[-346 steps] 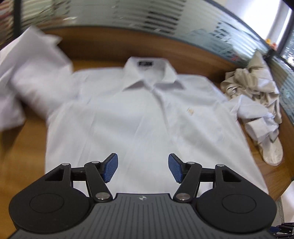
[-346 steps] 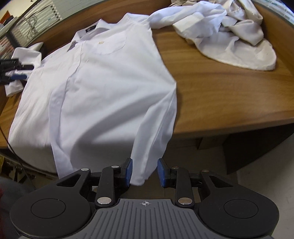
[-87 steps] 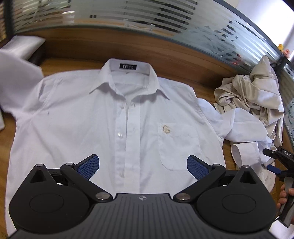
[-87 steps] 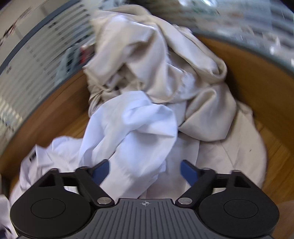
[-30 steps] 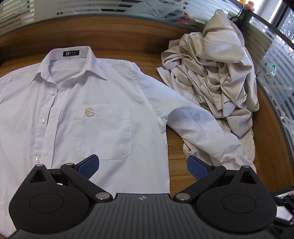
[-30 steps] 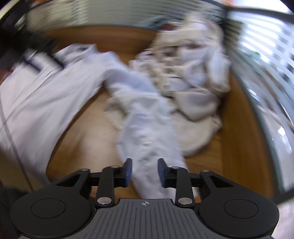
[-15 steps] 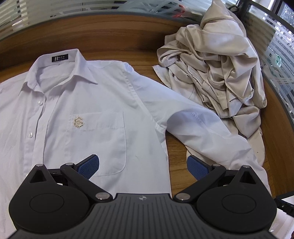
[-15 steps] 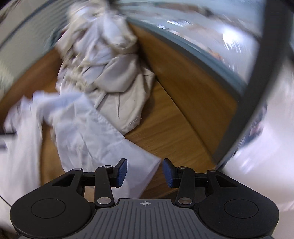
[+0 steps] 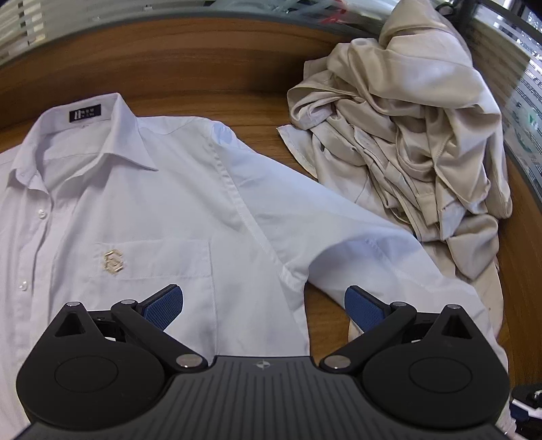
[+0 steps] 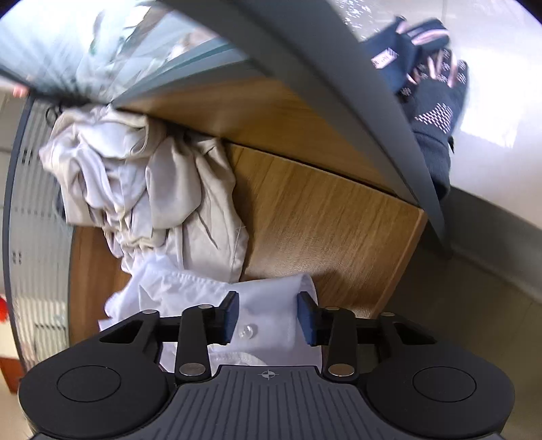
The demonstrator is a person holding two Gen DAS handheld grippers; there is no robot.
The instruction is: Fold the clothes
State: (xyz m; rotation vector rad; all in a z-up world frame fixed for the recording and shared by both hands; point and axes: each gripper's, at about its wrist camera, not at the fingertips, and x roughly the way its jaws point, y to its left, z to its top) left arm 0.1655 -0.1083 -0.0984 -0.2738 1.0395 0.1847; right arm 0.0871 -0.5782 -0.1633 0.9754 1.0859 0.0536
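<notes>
A white button-up shirt (image 9: 145,216) lies face up on the wooden table (image 9: 210,71), collar at the far left. Its sleeve (image 9: 382,257) stretches right toward the table's edge. My left gripper (image 9: 264,301) hovers open and wide over the shirt's side seam below the armpit, with nothing between its blue pads (image 9: 162,306). In the right wrist view, the sleeve's buttoned cuff (image 10: 267,304) fills the gap of my right gripper (image 10: 266,314). Its jaws are closing, and both pads touch the cloth.
A crumpled heap of beige clothes (image 9: 406,135) lies at the table's right, partly under the sleeve, and appears as beige clothes (image 10: 145,182) beyond the cuff. A glass partition (image 9: 101,20) runs behind the table. The table's corner (image 10: 420,216) is near the right gripper.
The left gripper has sunk closer to the shirt and drifted right, still open. The right gripper has rolled round, and its jaws have narrowed onto the cuff.
</notes>
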